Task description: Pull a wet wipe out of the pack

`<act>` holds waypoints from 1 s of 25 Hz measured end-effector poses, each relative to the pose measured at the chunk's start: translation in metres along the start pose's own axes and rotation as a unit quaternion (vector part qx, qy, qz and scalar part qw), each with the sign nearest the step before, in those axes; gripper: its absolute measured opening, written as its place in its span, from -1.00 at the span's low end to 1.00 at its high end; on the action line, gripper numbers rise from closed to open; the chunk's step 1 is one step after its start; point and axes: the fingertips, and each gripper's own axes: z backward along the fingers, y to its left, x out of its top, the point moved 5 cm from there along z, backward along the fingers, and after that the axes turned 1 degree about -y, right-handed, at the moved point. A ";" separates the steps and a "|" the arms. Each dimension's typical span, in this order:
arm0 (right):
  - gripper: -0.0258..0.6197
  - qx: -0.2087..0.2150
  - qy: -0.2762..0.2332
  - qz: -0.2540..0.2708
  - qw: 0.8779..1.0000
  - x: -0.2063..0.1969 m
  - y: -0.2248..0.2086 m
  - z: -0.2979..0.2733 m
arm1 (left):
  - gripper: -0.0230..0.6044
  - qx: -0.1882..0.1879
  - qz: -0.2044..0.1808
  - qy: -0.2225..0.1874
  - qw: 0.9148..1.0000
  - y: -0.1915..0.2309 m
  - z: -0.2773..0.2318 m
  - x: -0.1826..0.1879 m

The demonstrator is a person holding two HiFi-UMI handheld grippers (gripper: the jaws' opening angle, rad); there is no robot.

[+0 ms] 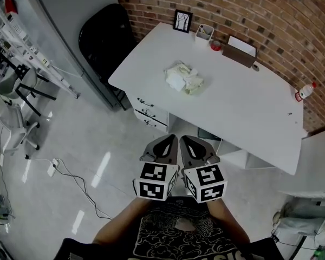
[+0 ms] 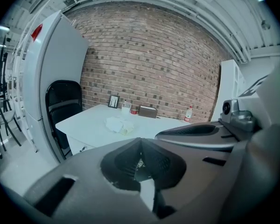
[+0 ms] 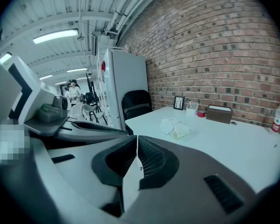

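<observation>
Stage: we judge nothing done yet | pack (image 1: 184, 78) lies on table (image 1: 249, 110), well apart from us | left gripper (image 1: 170, 140) jaws together, empty | right gripper (image 1: 187, 140) likewise | our remaining work: approach, steady pack, pull wipe

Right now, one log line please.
left gripper shut, empty | right gripper shut, empty | wet wipe pack on white table, untouched

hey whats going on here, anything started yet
A person stands back from the white table, holding the left gripper and right gripper side by side near the body, both shut and empty. The wet wipe pack, a crumpled pale bundle, lies mid-table with neither gripper near it.
</observation>
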 end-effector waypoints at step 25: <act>-0.86 -0.018 -0.013 0.010 1.000 0.030 0.004 -0.078 | -0.89 -0.027 -0.019 -0.002 0.999 0.069 -0.036 0.026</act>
